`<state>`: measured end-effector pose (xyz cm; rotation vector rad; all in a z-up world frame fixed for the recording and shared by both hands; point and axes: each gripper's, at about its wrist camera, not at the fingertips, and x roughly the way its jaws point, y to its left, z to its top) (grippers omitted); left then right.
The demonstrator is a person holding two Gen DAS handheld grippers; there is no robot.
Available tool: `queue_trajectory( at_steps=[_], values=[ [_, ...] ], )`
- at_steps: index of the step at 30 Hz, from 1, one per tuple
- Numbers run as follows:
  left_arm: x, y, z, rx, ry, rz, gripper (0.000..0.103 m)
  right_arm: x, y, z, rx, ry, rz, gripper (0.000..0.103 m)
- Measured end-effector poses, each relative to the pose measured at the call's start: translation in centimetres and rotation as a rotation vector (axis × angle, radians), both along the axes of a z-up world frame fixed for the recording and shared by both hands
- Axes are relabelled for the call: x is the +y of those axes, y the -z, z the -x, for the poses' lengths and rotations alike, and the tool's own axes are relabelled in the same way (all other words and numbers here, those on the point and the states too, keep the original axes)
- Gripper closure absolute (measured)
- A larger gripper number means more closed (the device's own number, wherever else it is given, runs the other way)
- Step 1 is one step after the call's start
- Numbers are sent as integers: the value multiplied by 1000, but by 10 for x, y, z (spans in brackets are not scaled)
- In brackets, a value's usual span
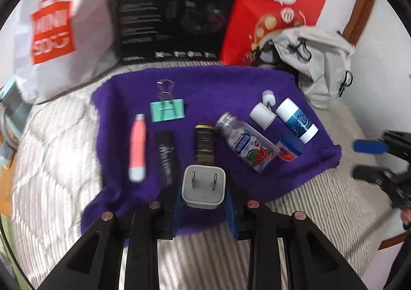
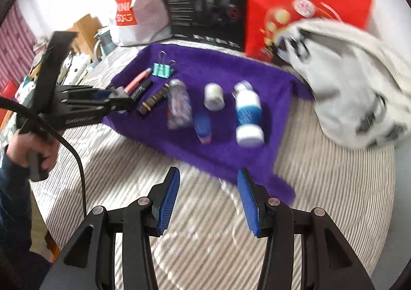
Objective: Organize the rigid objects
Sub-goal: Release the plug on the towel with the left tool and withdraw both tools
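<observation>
My left gripper (image 1: 204,196) is shut on a white plug charger (image 1: 204,183), prongs facing up, over the near edge of a purple cloth (image 1: 218,84). On the cloth lie a pink pen-shaped item (image 1: 137,147), a black tube (image 1: 164,156), a dark gold-capped tube (image 1: 204,145), a teal binder clip (image 1: 167,110), a clear bottle (image 1: 246,146), a white cap (image 1: 262,115) and a white-and-blue bottle (image 1: 296,120). My right gripper (image 2: 208,202) is open and holds nothing, hovering over the striped cover just short of the cloth (image 2: 231,71). From the right wrist view, the left gripper (image 2: 119,97) is at the cloth's left edge.
A white shopping bag (image 1: 59,33), a black box (image 1: 177,7) and a red bag (image 1: 277,2) stand behind the cloth. A grey backpack (image 2: 354,84) lies at its right. A person's hand (image 2: 33,146) holds the left gripper's handle, with a black cable (image 2: 77,161) hanging.
</observation>
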<state>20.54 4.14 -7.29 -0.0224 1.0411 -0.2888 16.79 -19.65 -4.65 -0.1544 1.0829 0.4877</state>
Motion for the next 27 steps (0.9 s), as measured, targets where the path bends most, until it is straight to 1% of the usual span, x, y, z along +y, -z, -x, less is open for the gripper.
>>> queue_trajectory(
  at_steps=[4, 7, 9, 11, 13, 18, 23, 27],
  values=[
    [-23, 13, -15, 21, 40, -11, 76, -25, 10, 19, 45, 58, -33, 56],
    [-38, 20, -22, 31, 69, -28, 76, -41, 11, 32, 71, 89, -108, 56],
    [-45, 25, -26, 41, 80, -47, 76, -49, 12, 40, 81, 102, -132, 56],
    [-51, 31, -28, 48, 89, -81, 76, -55, 14, 43, 85, 117, -134, 56],
    [-54, 36, -29, 56, 96, -99, 76, -60, 16, 45, 98, 127, -149, 56],
    [-59, 39, -30, 55, 103, -123, 76, -62, 21, 44, 111, 137, -150, 56],
    [-62, 41, -28, 41, 114, -155, 75, -56, 21, 46, 119, 116, -163, 56],
    [-63, 41, -28, 56, 116, -157, 71, -53, 22, 48, 125, 116, -128, 56]
  ],
)
